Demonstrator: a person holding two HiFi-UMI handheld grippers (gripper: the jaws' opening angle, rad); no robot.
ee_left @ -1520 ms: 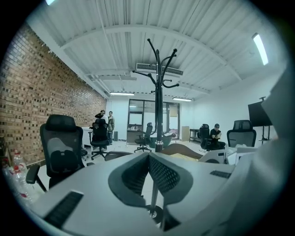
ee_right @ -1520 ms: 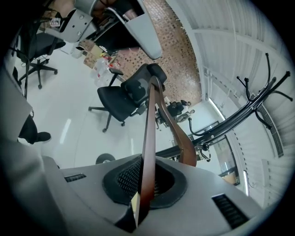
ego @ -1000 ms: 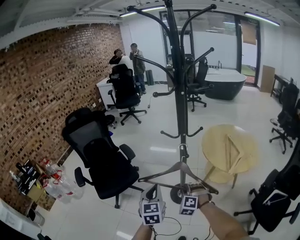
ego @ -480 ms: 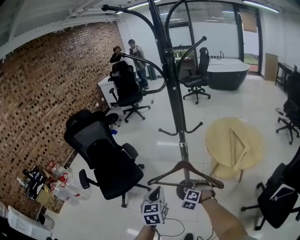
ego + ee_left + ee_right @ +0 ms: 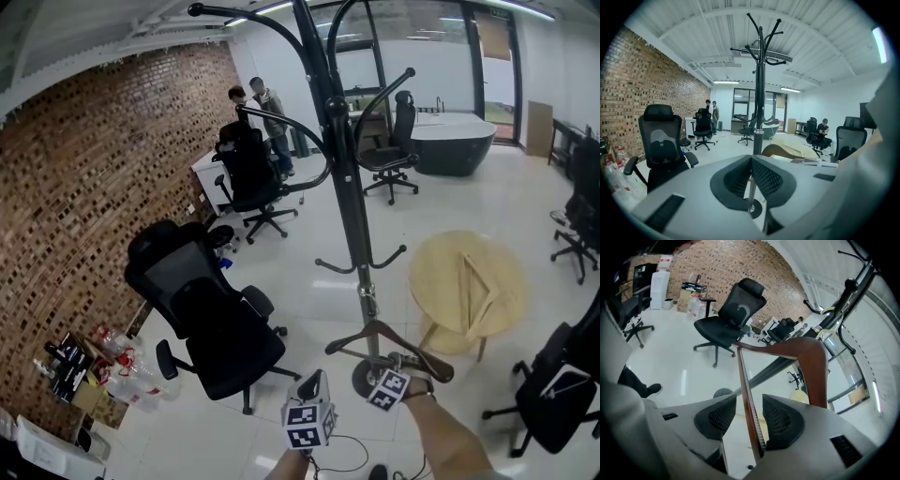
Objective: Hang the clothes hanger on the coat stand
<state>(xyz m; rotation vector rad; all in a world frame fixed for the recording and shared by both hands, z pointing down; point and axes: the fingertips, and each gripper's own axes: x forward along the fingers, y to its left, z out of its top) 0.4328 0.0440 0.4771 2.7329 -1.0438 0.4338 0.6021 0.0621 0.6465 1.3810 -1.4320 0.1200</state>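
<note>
Item: wooden clothes hanger, low against the coat stand; whether it is seated is unclear.
Right claw: jaws just opening, hanger's bar loose between them.
Left claw: closed, empty.
Handling: confirm the hanger hangs free, then withdraw straight back.
</note>
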